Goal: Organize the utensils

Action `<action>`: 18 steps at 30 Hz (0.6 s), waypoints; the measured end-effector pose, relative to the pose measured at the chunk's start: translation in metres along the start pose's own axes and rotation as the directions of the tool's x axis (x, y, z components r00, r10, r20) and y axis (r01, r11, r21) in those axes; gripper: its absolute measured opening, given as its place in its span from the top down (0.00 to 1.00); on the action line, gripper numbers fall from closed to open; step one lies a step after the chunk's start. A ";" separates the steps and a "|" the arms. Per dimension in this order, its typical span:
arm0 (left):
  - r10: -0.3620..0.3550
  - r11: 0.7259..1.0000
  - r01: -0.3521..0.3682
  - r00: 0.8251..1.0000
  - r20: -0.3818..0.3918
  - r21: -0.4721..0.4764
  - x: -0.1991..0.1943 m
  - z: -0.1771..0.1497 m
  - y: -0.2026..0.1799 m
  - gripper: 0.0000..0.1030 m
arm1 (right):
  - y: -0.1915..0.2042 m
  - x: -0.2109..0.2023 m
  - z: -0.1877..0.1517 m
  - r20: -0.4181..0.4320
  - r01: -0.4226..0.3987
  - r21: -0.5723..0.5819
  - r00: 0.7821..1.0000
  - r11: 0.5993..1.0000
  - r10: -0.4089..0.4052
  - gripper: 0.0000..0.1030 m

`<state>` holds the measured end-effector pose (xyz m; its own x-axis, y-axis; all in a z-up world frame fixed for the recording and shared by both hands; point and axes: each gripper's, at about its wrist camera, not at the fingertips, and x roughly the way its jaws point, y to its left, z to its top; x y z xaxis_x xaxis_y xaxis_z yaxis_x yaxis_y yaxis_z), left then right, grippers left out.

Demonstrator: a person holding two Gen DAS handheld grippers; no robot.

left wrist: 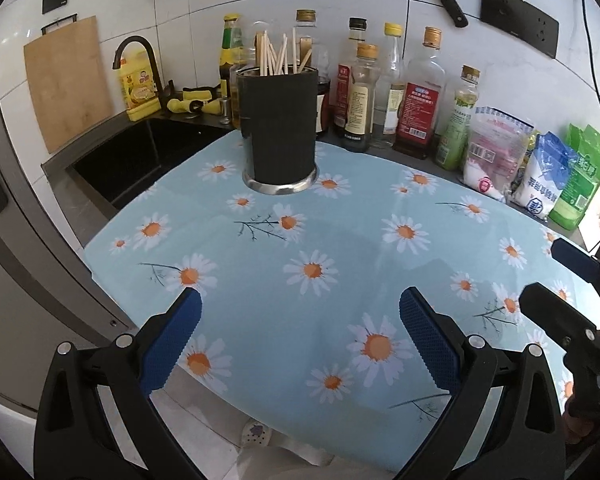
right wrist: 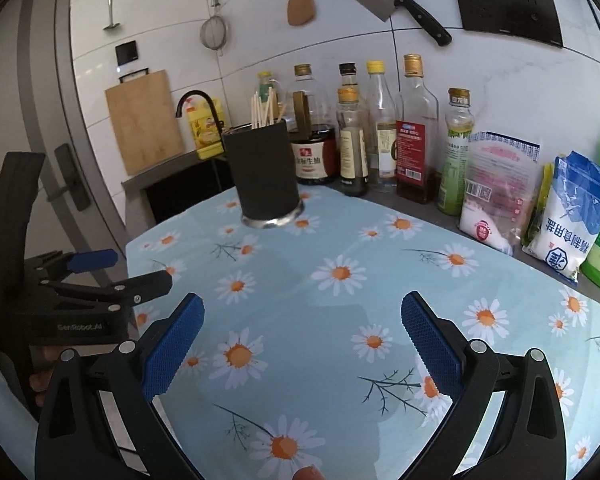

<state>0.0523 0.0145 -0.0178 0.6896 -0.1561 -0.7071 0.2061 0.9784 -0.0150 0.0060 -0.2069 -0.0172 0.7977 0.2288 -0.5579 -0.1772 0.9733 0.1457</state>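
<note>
A black utensil holder (left wrist: pixel 278 138) with a steel base stands at the far edge of the daisy-print mat (left wrist: pixel 340 248). Several wooden chopsticks (left wrist: pixel 274 54) stand upright in it. It also shows in the right wrist view (right wrist: pixel 265 174), with the chopsticks (right wrist: pixel 265 110) sticking out. My left gripper (left wrist: pixel 300 312) is open and empty, hovering over the near part of the mat. My right gripper (right wrist: pixel 302 316) is open and empty too, over the mat (right wrist: pixel 360 300). The right gripper shows at the right edge of the left view (left wrist: pixel 556 272), the left gripper at the left of the right view (right wrist: pixel 136 270).
A row of sauce and oil bottles (left wrist: pixel 380 88) lines the wall behind the holder. Salt and sugar bags (left wrist: pixel 540 176) lie at the right. A black sink (left wrist: pixel 140 156) with a tap sits at the left, beside a cutting board (left wrist: pixel 66 80). A cleaver (right wrist: pixel 384 2) hangs on the wall.
</note>
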 end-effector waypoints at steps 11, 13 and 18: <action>-0.020 1.000 0.020 1.000 0.008 0.003 -0.007 -0.004 -0.002 0.06 | 0.005 -0.009 -0.001 0.017 0.011 -0.016 1.000 1.000 -0.011 0.08; -0.028 1.000 0.027 1.000 0.011 0.007 -0.008 -0.004 -0.002 0.06 | 0.005 -0.010 0.000 0.018 0.008 -0.013 1.000 1.000 -0.008 0.08; -0.027 1.000 0.026 0.999 0.018 0.012 -0.010 -0.004 -0.003 0.06 | 0.007 -0.013 -0.001 0.024 0.014 -0.015 1.000 1.000 -0.013 0.08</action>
<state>0.0418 0.0141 -0.0132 0.6963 -0.1845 -0.6936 0.2325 0.9723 -0.0252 -0.0061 -0.2028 -0.0096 0.8138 0.2152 -0.5399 -0.1749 0.9765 0.1257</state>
